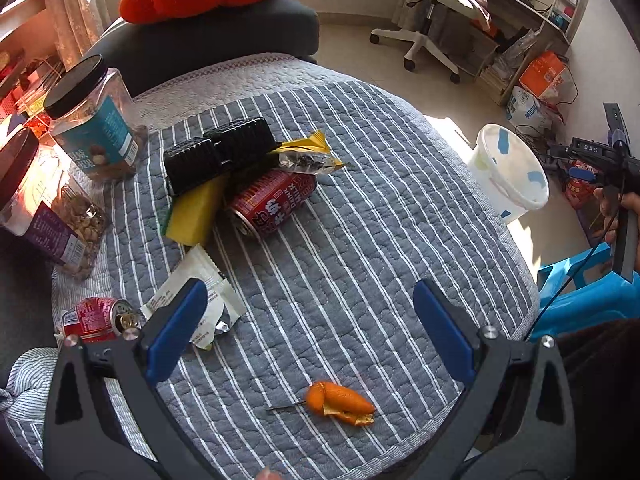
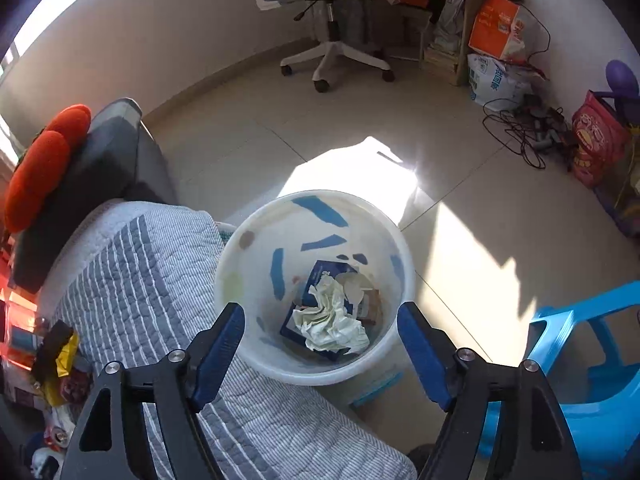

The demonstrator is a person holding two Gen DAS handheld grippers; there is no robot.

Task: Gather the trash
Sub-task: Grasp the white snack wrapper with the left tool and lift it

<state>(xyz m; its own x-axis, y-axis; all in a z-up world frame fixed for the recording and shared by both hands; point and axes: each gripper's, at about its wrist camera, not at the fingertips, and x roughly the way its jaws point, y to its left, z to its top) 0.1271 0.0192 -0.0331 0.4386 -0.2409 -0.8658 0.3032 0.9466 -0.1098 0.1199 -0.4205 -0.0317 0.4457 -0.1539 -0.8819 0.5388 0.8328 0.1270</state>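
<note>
Inside the white bin, beside the striped quilt, lies crumpled paper on a blue box. Above the bin, the right gripper stands spread, empty. Over the quilt, the left gripper stands spread, empty; orange peel, red can and white wrapper lie on it

Quilt grey, white stripes; can red; peel orange; bin white, blue patches.
</note>
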